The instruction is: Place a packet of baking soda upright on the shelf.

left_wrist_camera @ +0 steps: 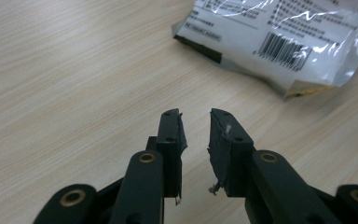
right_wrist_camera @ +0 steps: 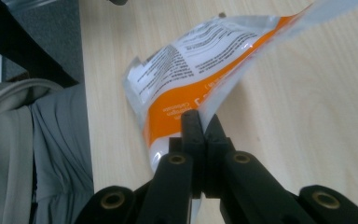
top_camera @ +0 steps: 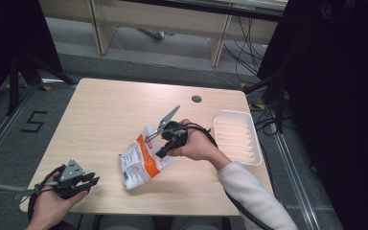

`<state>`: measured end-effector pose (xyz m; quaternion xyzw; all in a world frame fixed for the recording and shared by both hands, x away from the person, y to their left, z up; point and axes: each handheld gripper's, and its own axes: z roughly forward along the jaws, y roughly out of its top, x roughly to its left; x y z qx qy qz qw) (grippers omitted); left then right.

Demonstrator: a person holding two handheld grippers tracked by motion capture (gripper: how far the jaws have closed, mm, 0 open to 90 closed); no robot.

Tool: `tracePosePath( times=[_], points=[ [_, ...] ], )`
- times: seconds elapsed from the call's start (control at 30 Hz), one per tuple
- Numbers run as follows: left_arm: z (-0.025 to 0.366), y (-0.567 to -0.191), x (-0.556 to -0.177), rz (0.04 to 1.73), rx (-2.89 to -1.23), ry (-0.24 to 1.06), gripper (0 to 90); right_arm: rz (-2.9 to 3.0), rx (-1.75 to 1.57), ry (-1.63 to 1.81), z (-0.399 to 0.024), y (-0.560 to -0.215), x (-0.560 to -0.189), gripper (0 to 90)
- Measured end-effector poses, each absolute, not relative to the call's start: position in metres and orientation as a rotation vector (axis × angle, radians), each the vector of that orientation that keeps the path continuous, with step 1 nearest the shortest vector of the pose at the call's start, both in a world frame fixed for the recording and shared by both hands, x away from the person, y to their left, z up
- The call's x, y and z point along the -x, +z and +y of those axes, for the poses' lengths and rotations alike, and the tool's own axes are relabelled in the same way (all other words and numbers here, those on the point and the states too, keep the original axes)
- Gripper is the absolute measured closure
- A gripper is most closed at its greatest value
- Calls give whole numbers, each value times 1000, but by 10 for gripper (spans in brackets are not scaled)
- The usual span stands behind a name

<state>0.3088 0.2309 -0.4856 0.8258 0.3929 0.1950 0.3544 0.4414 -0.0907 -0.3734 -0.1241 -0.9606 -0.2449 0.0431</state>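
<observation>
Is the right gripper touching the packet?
Touching. In the right gripper view the right gripper has its jaws shut on the edge of the packet, with the plastic pinched between them and no gap.

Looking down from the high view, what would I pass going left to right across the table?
Left tongs → plastic packet → right tongs, pinching the packet's edge → white tray.

light wood table (top_camera: pixel 110 110) on grey floor (top_camera: pixel 24 124); pale shelving (top_camera: pixel 163 19) behind, black drapes (top_camera: pixel 335 96) and cables (top_camera: pixel 242 48) at right.
</observation>
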Motion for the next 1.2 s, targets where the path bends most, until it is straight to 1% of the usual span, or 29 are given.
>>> tracePosePath(
  times=[0.1, 0.3, 0.63, 0.73, 0.9, 1.07, 1.13, 1.17, 1.2],
  points=[
    [232, -485, -309, 1004, -2153, 506, 726, -2982, 286, -705, -94, -363, -445, 900],
    [232, -485, -309, 1002, -2153, 507, 723, -3015, 265, -591, -103, -344, -445, 900],
    [232, -485, -310, 997, -2143, 520, 720, -3094, 72, -448, -116, -323, -448, 900],
    [232, -485, -309, 1006, -2143, 514, 719, -3110, 87, -403, -120, -316, -446, 900],
    [232, -485, -309, 1005, -2139, 525, 718, -3121, 7, -374, -126, -311, -448, 900],
    [232, -485, -309, 1008, -2137, 524, 718, -3138, 27, -302, -134, -308, -447, 900],
    [231, -485, -309, 1012, -2131, 524, 718, -3146, -64, -313, -135, -307, -451, 900],
    [232, -485, -309, 1008, -2133, 527, 717, -3148, 6, -268, -137, -305, -448, 900],
    [232, -484, -309, 1009, -2154, 526, 717, -3152, -1, -257, -137, -304, -449, 900]
  ],
)
